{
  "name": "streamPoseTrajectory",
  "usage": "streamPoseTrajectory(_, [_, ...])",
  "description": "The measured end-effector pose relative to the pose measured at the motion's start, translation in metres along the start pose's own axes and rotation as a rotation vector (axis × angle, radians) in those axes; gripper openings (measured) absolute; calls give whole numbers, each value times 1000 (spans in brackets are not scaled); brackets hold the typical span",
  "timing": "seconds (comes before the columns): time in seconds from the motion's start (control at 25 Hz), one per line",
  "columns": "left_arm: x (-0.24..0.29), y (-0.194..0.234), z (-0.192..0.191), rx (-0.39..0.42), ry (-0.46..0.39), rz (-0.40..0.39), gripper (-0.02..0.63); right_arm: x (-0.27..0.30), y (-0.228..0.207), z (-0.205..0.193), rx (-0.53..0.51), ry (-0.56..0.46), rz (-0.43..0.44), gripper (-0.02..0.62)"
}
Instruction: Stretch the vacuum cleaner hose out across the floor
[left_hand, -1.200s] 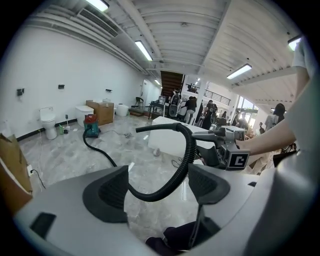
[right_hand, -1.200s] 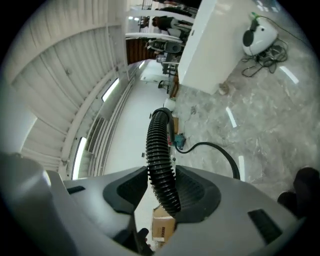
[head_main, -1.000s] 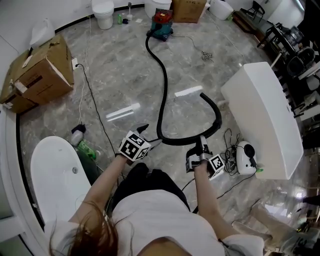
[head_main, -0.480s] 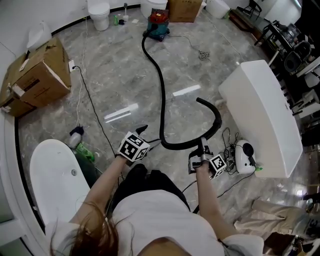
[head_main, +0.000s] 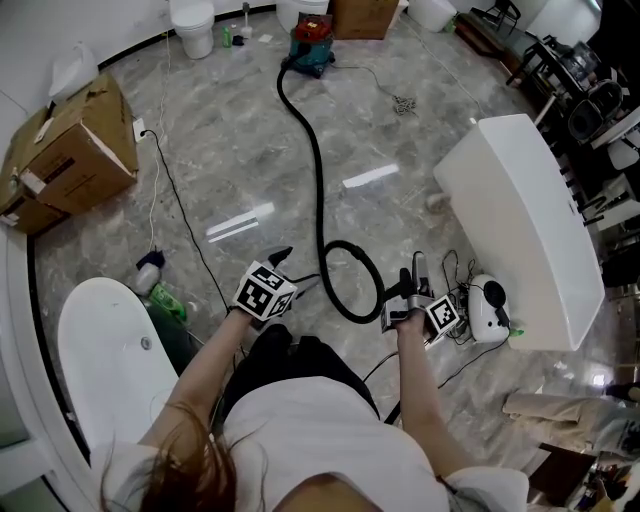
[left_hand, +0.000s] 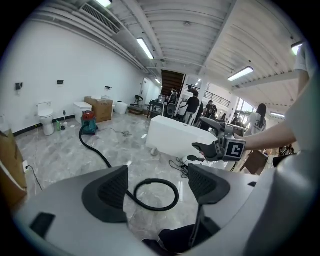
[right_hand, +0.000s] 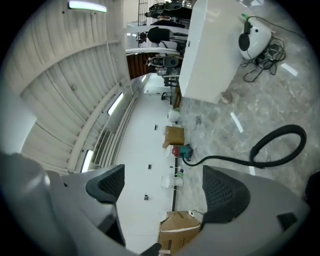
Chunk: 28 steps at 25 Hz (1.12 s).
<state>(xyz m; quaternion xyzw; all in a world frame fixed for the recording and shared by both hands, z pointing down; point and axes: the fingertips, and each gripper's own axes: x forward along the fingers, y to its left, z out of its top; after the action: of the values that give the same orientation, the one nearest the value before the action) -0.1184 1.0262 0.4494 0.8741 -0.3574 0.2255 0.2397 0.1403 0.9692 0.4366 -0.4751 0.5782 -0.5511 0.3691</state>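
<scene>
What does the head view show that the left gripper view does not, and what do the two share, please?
Only the head view shows the oval bathtub at lower left and the wearer's white shirt. Only the left gripper view shows the ceiling lights and people standing beyond the large white fixture. Both show the black hose curling into a loop on the floor, the vacuum cleaner at its far end, the toilet by the wall and that white fixture.
</scene>
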Motion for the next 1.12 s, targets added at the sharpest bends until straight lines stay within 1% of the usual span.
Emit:
streamPoseTrajectory(0.08, [1, -2, 1, -4, -4, -3, 364, 0, 3, 1, -23, 27, 13, 468])
streamPoseTrajectory(0.2, [3, -5, 0, -2, -5, -7, 364, -4, -2, -1, -22, 42, 20, 468])
streamPoseTrajectory(0.36, [3, -5, 0, -3, -3, -5, 364, -14, -16, 0, 1, 32, -15, 468])
streamPoseTrajectory(0.52, [3, -1, 0, -3, 1, -3, 364, -16, -20, 4, 9, 15, -17, 468])
streamPoseTrajectory(0.92, [8, -1, 8, 29, 2, -4, 364, -11, 1, -1, -124, 71, 1, 468])
streamPoseTrajectory(1.04, [7, -2, 12, 34, -1, -9, 364, -10, 10, -3, -147, 82, 19, 468])
streamPoseTrajectory(1.12, [7, -2, 13, 38, -2, -15, 364, -8, 18, -7, -193, 97, 38, 468])
